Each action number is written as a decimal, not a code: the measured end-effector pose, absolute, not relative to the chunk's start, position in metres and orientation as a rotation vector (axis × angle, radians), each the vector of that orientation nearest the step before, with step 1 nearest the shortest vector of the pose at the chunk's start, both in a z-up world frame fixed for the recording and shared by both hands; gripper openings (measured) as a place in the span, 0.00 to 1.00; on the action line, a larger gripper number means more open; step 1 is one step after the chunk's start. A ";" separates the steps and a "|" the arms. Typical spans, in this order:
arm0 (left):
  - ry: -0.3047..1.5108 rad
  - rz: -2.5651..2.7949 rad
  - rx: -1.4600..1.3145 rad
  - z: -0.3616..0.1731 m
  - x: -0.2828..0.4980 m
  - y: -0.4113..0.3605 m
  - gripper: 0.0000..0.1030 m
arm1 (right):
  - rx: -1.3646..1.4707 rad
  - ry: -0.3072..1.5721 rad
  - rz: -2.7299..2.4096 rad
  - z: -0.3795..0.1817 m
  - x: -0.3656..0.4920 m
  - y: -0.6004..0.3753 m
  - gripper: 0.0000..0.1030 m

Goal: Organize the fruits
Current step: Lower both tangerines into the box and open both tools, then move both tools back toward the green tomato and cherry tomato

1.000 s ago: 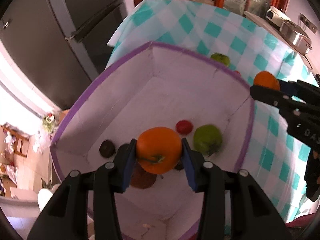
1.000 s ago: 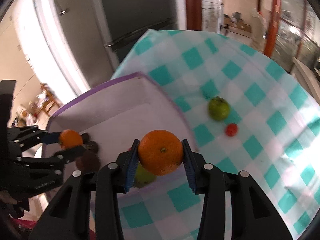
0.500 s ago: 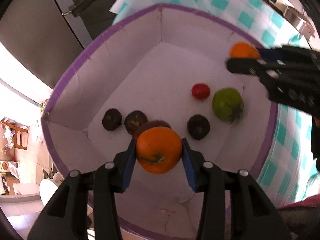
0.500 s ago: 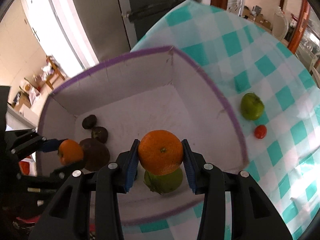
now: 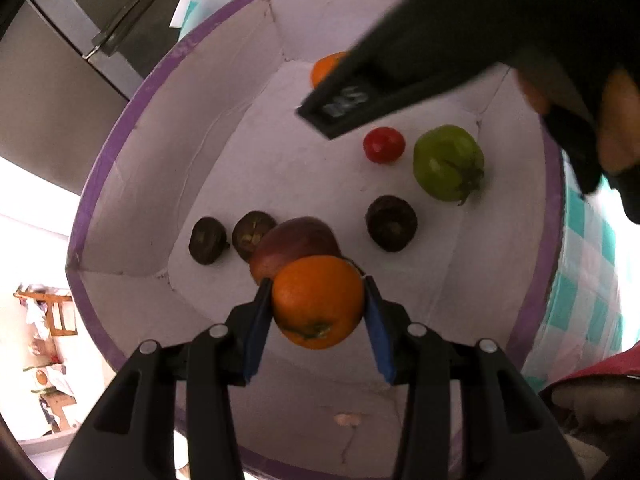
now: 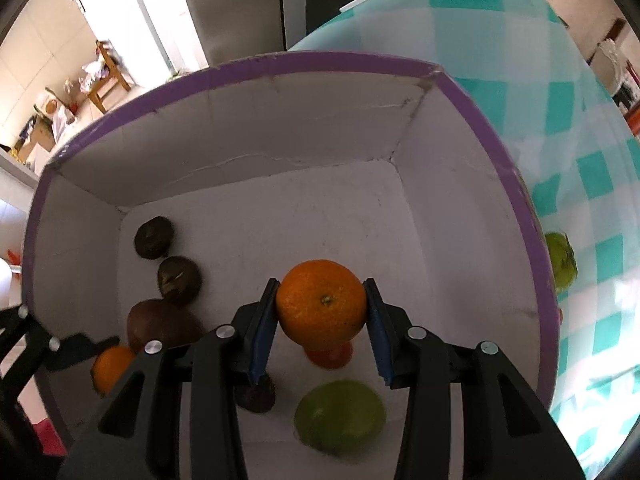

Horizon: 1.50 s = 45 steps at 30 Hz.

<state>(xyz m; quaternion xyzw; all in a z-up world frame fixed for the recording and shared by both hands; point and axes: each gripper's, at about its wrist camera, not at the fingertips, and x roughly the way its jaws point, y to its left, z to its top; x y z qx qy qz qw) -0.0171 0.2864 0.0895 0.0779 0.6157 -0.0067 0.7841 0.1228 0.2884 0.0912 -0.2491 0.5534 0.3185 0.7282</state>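
A white box with a purple rim (image 5: 120, 128) (image 6: 320, 60) lies under both grippers. My left gripper (image 5: 318, 308) is shut on an orange (image 5: 318, 300), low over the box's near side, just above a dark red fruit (image 5: 296, 240). My right gripper (image 6: 322, 312) is shut on a second orange (image 6: 322, 304), inside the box above a small red tomato (image 6: 330, 354). In the left wrist view the right gripper's black body (image 5: 400, 80) crosses the top, its orange (image 5: 324, 66) peeking out. On the box floor lie a green tomato (image 5: 448, 164) (image 6: 340, 416) and three dark brown fruits (image 5: 390, 222).
The box stands on a teal-and-white checked tablecloth (image 6: 560, 100). A green fruit (image 6: 562, 264) sits on the cloth just outside the box's right wall. A grey fridge (image 5: 80, 40) stands behind the table. A hand (image 5: 616, 128) grips the right gripper.
Both grippers sank toward the box floor with their oranges. The right one swung in from over the cloth to inside the box, above the red tomato.
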 end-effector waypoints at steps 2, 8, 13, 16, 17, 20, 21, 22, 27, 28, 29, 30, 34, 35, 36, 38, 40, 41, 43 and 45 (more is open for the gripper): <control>1.320 -0.013 0.172 0.091 -0.014 0.284 0.43 | -0.557 1.232 0.694 0.086 0.129 0.291 0.40; 1.321 -0.011 0.179 0.091 0.009 0.287 0.43 | -0.560 1.291 0.639 0.068 0.145 0.289 0.40; 1.340 -0.014 0.175 0.089 0.032 0.284 0.43 | -0.521 1.339 0.620 0.059 0.156 0.283 0.40; 1.346 0.001 0.173 0.084 0.046 0.284 0.43 | -0.482 1.361 0.619 0.057 0.162 0.281 0.41; 1.348 0.005 0.169 0.083 0.050 0.285 0.43 | -0.473 1.370 0.607 0.056 0.166 0.279 0.41; 1.356 0.012 0.159 0.079 0.059 0.287 0.43 | -0.431 1.387 0.592 0.055 0.171 0.274 0.46; 1.357 0.014 0.157 0.078 0.061 0.288 0.43 | -0.421 1.388 0.592 0.055 0.172 0.273 0.52; 1.357 0.018 0.159 0.077 0.062 0.288 0.44 | -0.409 1.384 0.593 0.056 0.173 0.272 0.57; 1.356 0.061 0.167 0.070 0.062 0.288 0.55 | -0.367 1.356 0.601 0.063 0.172 0.268 0.71; 1.350 0.071 0.168 0.071 0.060 0.294 0.63 | -0.344 1.340 0.606 0.067 0.172 0.266 0.71; 1.341 0.084 0.167 0.072 0.059 0.297 0.67 | -0.327 1.330 0.609 0.070 0.172 0.264 0.71; 1.331 0.099 0.168 0.075 0.059 0.297 0.72 | -0.314 1.323 0.607 0.073 0.172 0.262 0.72; 1.296 0.150 0.170 0.082 0.056 0.311 0.78 | -0.242 1.269 0.601 0.093 0.164 0.245 0.75; 1.285 0.161 0.170 0.086 0.055 0.312 0.78 | -0.227 1.257 0.603 0.099 0.163 0.244 0.76; 1.275 0.171 0.173 0.088 0.054 0.313 0.79 | -0.206 1.242 0.608 0.106 0.162 0.239 0.76; 1.244 0.191 0.183 0.098 0.051 0.313 0.83 | -0.159 1.199 0.620 0.123 0.154 0.225 0.76; 1.202 0.198 0.185 0.110 0.047 0.310 0.87 | -0.130 1.159 0.632 0.146 0.152 0.204 0.78; 1.188 0.200 0.186 0.119 0.044 0.307 0.88 | -0.120 1.142 0.635 0.149 0.152 0.196 0.79; 1.153 0.200 0.193 0.127 0.046 0.301 0.90 | -0.096 1.098 0.637 0.165 0.147 0.184 0.81; 1.119 0.198 0.205 0.135 0.050 0.293 0.90 | -0.065 1.061 0.630 0.177 0.140 0.176 0.83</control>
